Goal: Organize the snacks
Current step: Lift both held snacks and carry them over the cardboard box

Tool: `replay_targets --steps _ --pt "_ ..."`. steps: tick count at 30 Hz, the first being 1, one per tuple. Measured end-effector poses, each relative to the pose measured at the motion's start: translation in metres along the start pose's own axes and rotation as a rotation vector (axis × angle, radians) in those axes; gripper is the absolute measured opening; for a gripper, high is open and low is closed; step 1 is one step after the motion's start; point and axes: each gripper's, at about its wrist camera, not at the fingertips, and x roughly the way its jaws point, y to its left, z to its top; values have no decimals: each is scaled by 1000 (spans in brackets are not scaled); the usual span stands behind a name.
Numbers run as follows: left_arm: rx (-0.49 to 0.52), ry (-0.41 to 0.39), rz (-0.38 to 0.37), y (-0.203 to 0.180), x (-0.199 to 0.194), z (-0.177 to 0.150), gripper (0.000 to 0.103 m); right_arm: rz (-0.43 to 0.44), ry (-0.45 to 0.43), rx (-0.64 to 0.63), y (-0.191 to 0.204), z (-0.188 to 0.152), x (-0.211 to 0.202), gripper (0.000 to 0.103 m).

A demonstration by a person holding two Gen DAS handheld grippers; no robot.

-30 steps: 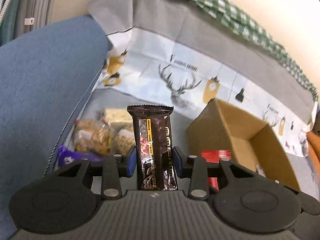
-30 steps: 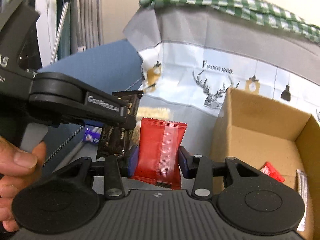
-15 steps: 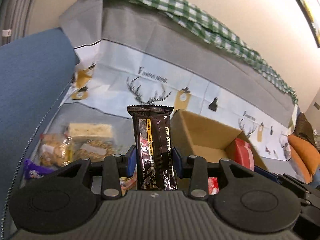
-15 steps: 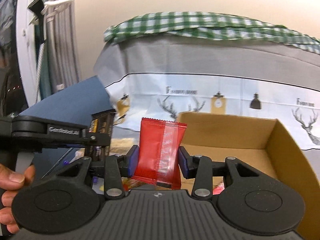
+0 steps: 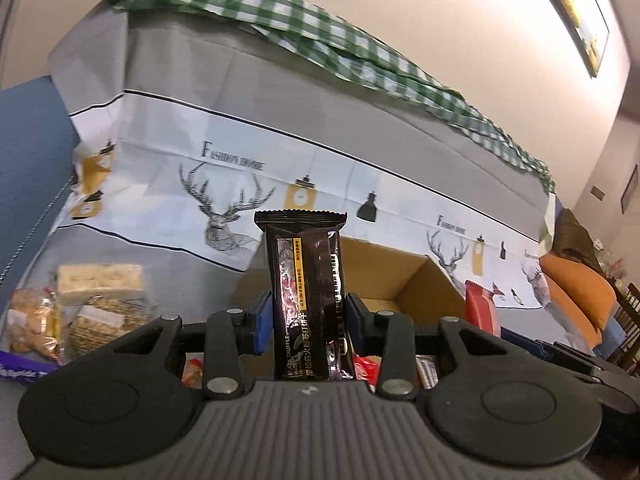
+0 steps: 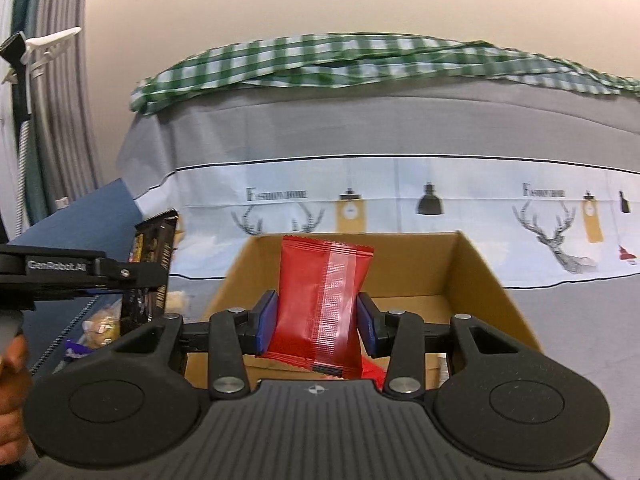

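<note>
Dark-brown wrapper first: in the left wrist view the left claw pinches a dark snack bar upright between its blue pads, gripped low so most of the pack stands clear, likely for a clean drop. Cardboard box sits right behind it, open top; loose snacks lie to the left on the grey deer-print cloth. A red packet shows at the box's right edge.

Right wrist view: right claw clamps that red packet, upright, slightly tilted, in front of the open box, probably lined up for dropping in. Left claw with the dark bar is alongside at left, near the box's left wall.
</note>
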Motion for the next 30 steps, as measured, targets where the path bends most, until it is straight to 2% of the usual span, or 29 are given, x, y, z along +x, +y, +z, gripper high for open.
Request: replay_targets --steps 14,30 --pt "34 -48 -83 -29 5 -6 42 -74 -5 47 -27 -1 -1 43" --pt "95 -30 -149 -47 11 -16 42 -111 19 84 -34 -1 5 44"
